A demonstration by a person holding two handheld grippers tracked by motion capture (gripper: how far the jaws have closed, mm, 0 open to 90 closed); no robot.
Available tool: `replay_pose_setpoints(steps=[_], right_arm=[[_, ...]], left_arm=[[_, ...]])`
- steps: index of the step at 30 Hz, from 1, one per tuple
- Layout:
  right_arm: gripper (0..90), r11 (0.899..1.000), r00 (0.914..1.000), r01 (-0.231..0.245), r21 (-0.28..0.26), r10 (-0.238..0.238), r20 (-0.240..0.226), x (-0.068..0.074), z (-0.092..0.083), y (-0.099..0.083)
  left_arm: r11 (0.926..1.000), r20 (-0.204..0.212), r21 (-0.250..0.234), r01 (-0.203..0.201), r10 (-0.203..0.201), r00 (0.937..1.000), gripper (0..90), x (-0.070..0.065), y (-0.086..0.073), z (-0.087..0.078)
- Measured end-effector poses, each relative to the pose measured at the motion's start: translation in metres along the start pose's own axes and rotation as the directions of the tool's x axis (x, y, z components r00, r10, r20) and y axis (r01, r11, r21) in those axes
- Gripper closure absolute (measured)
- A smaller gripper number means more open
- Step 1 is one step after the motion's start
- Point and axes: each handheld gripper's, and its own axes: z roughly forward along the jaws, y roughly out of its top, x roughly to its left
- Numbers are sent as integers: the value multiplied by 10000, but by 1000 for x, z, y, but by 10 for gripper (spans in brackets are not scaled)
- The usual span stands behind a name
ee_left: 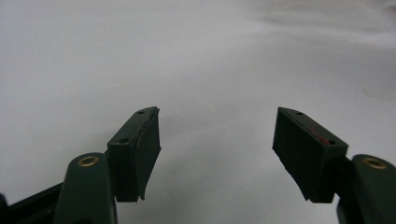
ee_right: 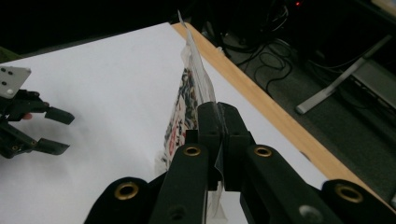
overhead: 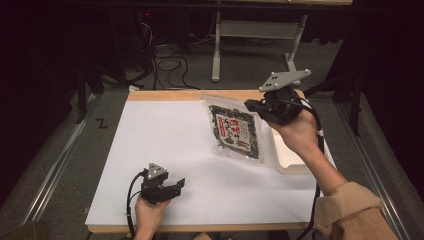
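A white sheet [overhead: 190, 150] covered the table. Right of centre in the high view, the snack packet [overhead: 235, 131] hung tilted, pinched at its edge by the right gripper [overhead: 250, 106]. Lower left, the left gripper [overhead: 179, 185] rested spread apart.

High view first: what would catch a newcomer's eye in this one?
The clear snack packet with dark contents and a printed label, held up off the white sheet at the table's far right, pinched by its edge in the right gripper. Near the front edge, the left gripper sits low over the sheet with its fingers apart and nothing between them.
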Motion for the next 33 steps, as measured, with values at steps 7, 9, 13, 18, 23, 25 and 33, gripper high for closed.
replay_pose_setpoints(steps=[7, 9, 13, 18, 23, 25, 33], right_arm=[[900, 10000, 9977, -34, 7, 34, 681, -11, -16, -1], [900, 10000, 9973, -93, -12, 94, 735, -16, -19, -2], [900, 9990, 9952, -398, -206, 415, 887, -24, -25, -4], [900, 9986, 9924, -498, -179, 515, 1120, -30, -26, -5], [900, 9980, 9895, -631, -40, 631, 1304, -35, -25, -7], [900, 9973, 9879, -733, -26, 729, 1371, -39, -25, -8], [900, 9914, 9749, -1289, -207, 1305, 1804, -56, -34, -13]], left_arm=[[10000, -23, -46, 38, -38, 10000, 325, 1, 0, 0], [10000, -31, 11, -39, 39, 10000, 325, 0, 0, 1], [10000, -39, 12, -65, 65, 10000, 325, 0, 0, 1], [10000, -23, 23, -6, 6, 10000, 325, 1, 0, 0], [9999, -10, 81, -128, 128, 9999, 325, -1, 0, 2], [10000, -14, 35, -45, 45, 10000, 325, -1, -1, 1], [9999, 22, 89, -137, 137, 9999, 325, -1, 0, 2]])
